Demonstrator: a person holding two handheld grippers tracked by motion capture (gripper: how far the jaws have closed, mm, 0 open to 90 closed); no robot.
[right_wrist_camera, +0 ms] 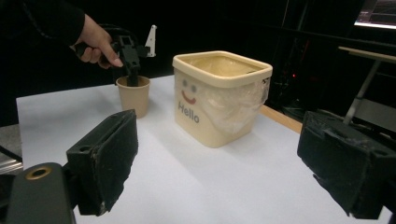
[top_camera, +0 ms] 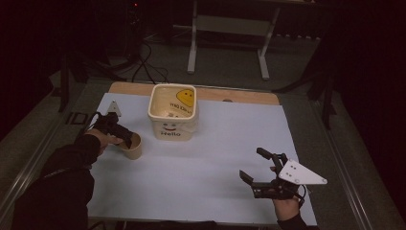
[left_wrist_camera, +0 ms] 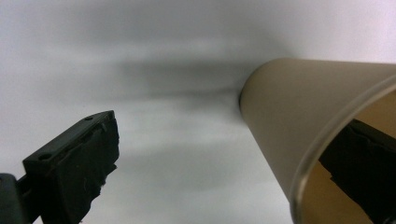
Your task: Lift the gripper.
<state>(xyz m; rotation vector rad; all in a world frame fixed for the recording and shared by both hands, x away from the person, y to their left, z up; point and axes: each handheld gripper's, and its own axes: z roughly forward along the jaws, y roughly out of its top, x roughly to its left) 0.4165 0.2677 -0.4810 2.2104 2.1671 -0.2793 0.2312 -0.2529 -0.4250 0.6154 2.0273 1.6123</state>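
Left gripper (top_camera: pixel 125 139) spread astride cup (top_camera: pixel 133 147) rim, not yet pinched; right gripper (top_camera: pixel 258 171) spread, idle; bin (top_camera: pixel 173 113) waits.

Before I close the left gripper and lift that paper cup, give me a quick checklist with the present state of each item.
1. Left gripper straddles the wall of the paper cup, one jaw inside and one outside: ok.
2. Jaws shut on the wall: not ok, a wide gap shows beside the outer jaw in the left gripper view.
3. Cup upright on the white table cover: ok.
4. Cup stands apart from the Hello bin: ok.
5. Cup empty: cannot tell, its bottom is hidden.
6. Right gripper open and away from the cup: ok.
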